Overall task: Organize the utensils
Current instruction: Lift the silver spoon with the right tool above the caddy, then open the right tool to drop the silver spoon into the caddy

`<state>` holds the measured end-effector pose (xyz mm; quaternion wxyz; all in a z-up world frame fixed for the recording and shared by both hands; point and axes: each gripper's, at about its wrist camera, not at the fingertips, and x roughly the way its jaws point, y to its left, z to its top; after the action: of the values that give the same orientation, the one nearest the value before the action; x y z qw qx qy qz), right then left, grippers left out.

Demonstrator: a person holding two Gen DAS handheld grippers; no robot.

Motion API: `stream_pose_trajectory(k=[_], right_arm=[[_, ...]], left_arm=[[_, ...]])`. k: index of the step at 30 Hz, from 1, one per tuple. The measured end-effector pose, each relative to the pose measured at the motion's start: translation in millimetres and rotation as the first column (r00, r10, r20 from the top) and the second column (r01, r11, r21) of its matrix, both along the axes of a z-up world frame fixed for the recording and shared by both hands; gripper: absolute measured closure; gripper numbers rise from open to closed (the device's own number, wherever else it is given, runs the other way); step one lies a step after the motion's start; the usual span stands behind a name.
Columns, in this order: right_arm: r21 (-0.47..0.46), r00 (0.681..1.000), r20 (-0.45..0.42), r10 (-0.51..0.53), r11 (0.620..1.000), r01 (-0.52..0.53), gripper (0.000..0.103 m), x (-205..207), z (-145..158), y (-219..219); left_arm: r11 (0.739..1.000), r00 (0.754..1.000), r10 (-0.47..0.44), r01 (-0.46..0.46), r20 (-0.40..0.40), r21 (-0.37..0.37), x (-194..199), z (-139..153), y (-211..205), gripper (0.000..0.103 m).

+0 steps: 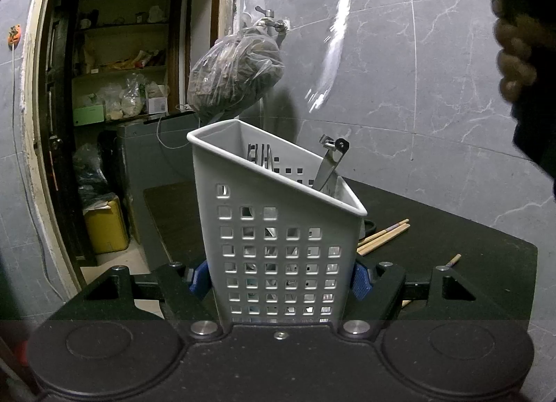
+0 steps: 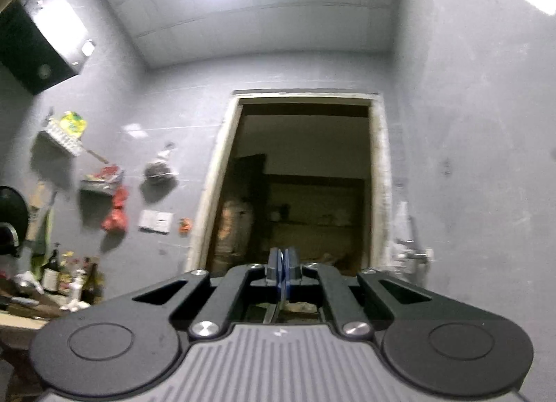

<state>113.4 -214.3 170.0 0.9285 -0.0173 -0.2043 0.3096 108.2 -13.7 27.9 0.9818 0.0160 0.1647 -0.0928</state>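
black table (image 1: 486, 256), chopsticks (image 1: 384, 236), white caddy (image 1: 274, 228)

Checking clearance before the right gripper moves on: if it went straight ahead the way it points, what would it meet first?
Nothing near, apparently. The right gripper points upward toward the open doorway in the grey wall; the path there looks free, though depth is unclear.

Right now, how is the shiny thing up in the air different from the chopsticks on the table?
The silver utensil hangs nearly upright in the air; the chopsticks lie flat on the dark table beside the basket. The silver utensil is shiny metal; the chopsticks are pale wood. The silver utensil looks blurred; the chopsticks look sharp. Both are long and thin, and both are outside the basket.
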Motion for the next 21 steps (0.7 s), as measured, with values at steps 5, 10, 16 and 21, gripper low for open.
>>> stream_pose_trajectory(k=[5,10,16,21], right_arm=[[-0.021,0.996,-0.043,0.072,0.997,-0.073,0.1,1.8,-14.0,18.8],[-0.097,0.999,-0.037,0.03,0.995,-0.034,0.1,-5.3,-32.7,34.3],[-0.147,0.998,-0.045,-0.046,0.988,0.039,0.1,-16.8,-67.2,46.9],[-0.157,0.996,-0.067,-0.055,0.987,0.044,0.1,-19.6,-82.5,54.1]], left_arm=[[1.0,1.0,-0.002,0.002,0.0,-0.001,0.5,-0.6,0.7,0.027],[1.0,1.0,0.003,-0.003,-0.001,-0.001,0.0,-1.3,2.3,0.027],[1.0,1.0,0.005,-0.005,-0.007,-0.006,0.5,-1.0,3.1,0.027],[1.0,1.0,0.012,-0.012,-0.009,-0.004,2.6,-0.9,4.2,0.027]])
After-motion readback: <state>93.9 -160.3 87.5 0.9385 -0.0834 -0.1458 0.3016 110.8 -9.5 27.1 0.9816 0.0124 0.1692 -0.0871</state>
